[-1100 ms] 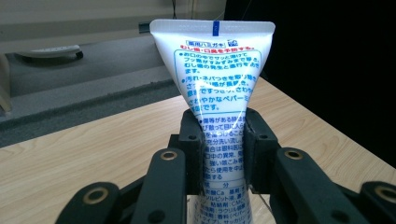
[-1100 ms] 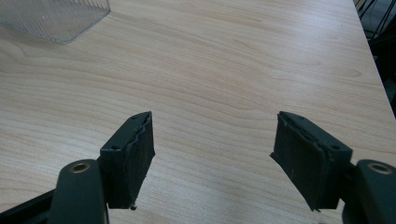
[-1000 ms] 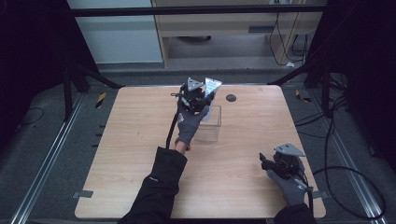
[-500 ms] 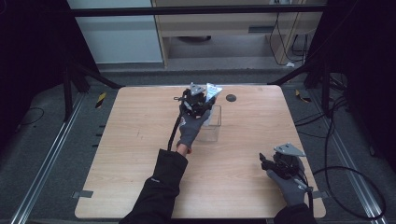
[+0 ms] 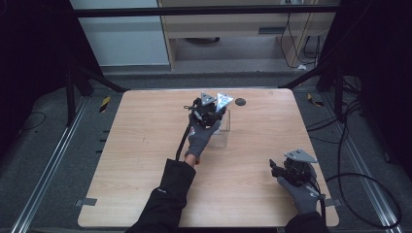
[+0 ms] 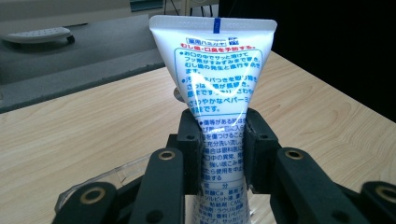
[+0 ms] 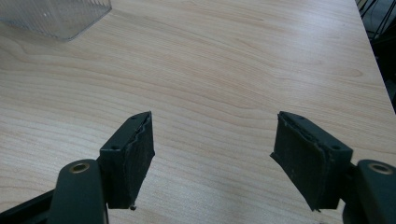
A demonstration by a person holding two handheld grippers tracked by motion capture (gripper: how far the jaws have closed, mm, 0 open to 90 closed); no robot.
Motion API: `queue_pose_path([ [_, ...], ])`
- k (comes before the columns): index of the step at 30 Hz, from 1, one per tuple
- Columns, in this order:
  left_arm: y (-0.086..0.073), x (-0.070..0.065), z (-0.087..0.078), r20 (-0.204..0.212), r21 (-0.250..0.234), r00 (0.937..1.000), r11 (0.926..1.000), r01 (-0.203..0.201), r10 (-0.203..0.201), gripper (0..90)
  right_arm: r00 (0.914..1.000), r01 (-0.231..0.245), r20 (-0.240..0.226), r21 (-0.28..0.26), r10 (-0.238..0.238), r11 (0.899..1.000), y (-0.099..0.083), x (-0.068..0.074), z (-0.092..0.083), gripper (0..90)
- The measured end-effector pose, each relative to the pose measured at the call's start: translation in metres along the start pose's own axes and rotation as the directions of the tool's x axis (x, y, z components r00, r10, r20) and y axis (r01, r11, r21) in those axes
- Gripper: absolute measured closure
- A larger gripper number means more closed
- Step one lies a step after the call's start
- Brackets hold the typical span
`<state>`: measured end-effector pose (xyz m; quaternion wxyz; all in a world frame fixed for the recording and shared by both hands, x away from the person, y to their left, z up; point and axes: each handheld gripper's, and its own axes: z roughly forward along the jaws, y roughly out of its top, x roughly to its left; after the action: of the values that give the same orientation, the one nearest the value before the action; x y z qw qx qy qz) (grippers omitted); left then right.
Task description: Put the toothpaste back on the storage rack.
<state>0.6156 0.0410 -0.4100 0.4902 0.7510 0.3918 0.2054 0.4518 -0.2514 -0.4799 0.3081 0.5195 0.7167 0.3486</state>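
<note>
Left gripper (image 5: 210,110) has dropped a bit toward the clear box (image 5: 224,130), jaws clamped on the toothpaste tube (image 6: 218,93); tube, probably over the box, could snag its rim and slip; right gripper (image 7: 215,158) open, idle.

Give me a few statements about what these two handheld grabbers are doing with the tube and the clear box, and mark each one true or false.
1. The left gripper is clamped on a white tube with blue and red print. True.
2. The tube lies flat on the table. False: it is held up off the wood, its flat crimped end pointing away from the gripper.
3. The right gripper holds a second tube. False: its jaws stand open with only bare wood between them.
4. A clear plastic container stands on the table right by the left gripper. True.
5. The right gripper is at the far edge of the table. False: in the high view it sits at the near right corner.
</note>
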Motion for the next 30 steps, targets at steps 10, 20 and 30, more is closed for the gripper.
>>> queue_pose_path([
  [10, -0.010, 0.004, 0.001, 0.017, 0.047, 0.9998, 0.9988, 0.013, -0.014, 69.7, 1.0000, 0.007, -0.001, 0.002, -0.007, 1.000, 0.000, 0.001, 0.000, 28.1],
  [20, -0.019, 0.000, 0.002, -0.001, 0.097, 0.9997, 0.9950, -0.025, 0.025, 63.9, 1.0000, 0.007, -0.002, 0.002, -0.007, 1.000, 0.000, 0.003, 0.001, 28.1],
  [30, -0.010, -0.002, -0.030, 0.020, 0.043, 0.9998, 0.9991, -0.009, 0.008, 53.4, 1.0000, 0.006, -0.002, 0.004, -0.006, 1.000, 0.000, 0.004, 0.002, 27.9],
])
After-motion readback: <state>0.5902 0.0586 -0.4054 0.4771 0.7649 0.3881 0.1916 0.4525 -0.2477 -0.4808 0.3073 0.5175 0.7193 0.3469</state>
